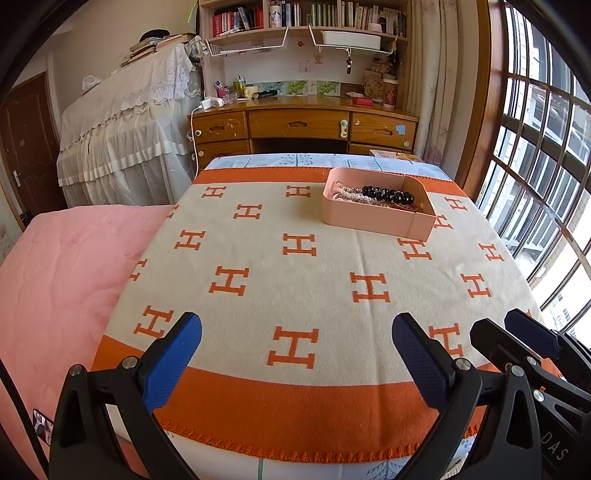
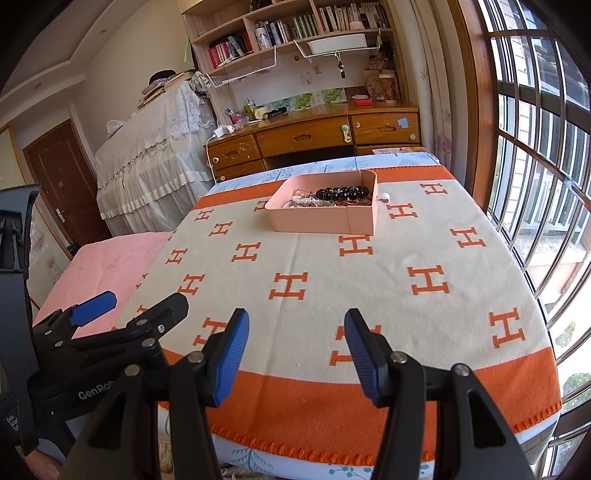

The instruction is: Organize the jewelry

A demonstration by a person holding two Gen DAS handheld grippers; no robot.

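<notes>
A pink tray (image 1: 373,218) stands on the far right part of the cream and orange H-patterned blanket (image 1: 295,266); it also shows in the right wrist view (image 2: 314,221). In it lie a black bead bracelet (image 1: 388,195) (image 2: 341,192), a pearl strand (image 1: 351,195) and other jewelry. My left gripper (image 1: 295,354) is open and empty, low over the near edge of the blanket. My right gripper (image 2: 295,350) is open and empty beside it; it shows at the right edge of the left wrist view (image 1: 517,336). The left gripper shows at the left of the right wrist view (image 2: 129,310).
The blanket lies on a bed with a pink cover (image 1: 66,266) at the left. Beyond stand a wooden desk (image 1: 303,125) with drawers, bookshelves (image 1: 303,18) and a lace-draped piece of furniture (image 1: 122,129). A barred window (image 1: 546,166) runs along the right.
</notes>
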